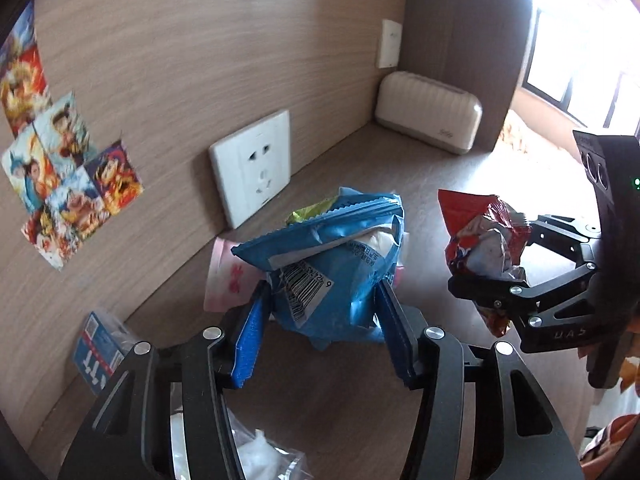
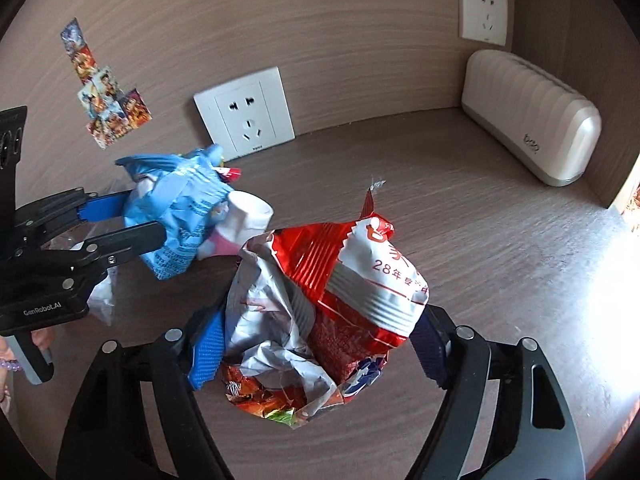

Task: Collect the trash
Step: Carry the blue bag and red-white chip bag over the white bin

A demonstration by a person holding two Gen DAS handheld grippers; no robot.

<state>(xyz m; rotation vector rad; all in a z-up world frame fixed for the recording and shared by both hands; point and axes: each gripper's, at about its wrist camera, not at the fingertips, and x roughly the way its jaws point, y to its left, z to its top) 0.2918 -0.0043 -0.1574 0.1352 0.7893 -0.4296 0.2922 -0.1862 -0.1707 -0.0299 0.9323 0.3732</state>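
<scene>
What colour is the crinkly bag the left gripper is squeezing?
Blue, with a white barcode patch: the snack wrapper in the left gripper, clearest in the left wrist view.

Blue wrapper (image 1: pixel 328 264); red-white wrapper (image 2: pixel 360 280)

my left jaws hide the blue wrapper (image 1: pixel 332 256)'s lower sides | pink packet (image 1: pixel 228 280) behind it half covered | clear bag (image 1: pixel 260 452) beneath my jaws cut off by edge | wrapper print unreadable

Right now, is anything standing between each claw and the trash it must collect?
Nothing visible: the left claw is shut on the blue wrapper, and the right claw is shut on the red wrapper.
</scene>
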